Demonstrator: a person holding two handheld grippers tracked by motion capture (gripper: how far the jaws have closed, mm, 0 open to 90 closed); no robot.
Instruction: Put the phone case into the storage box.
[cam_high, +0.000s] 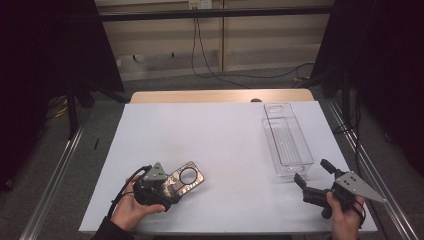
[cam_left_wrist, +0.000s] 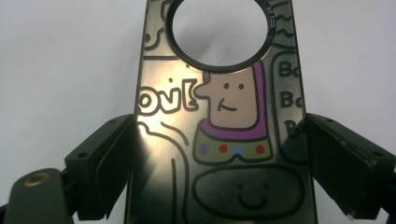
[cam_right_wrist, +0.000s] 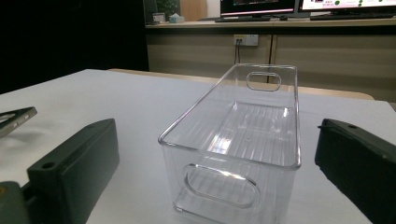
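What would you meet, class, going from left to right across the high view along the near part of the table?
Left gripper → phone case with a round hole, held between its jaws → clear plastic bin → right gripper, jaws open and empty.

- Left gripper (cam_high: 176, 192): held in left hand (cam_high: 131, 207) at the table's (cam_high: 220, 135) near-left edge, jaws closed on the phone case (cam_high: 186, 177).
- Right gripper (cam_high: 314, 176): held in right hand (cam_high: 345, 212) at near-right edge, jaws spread, empty.
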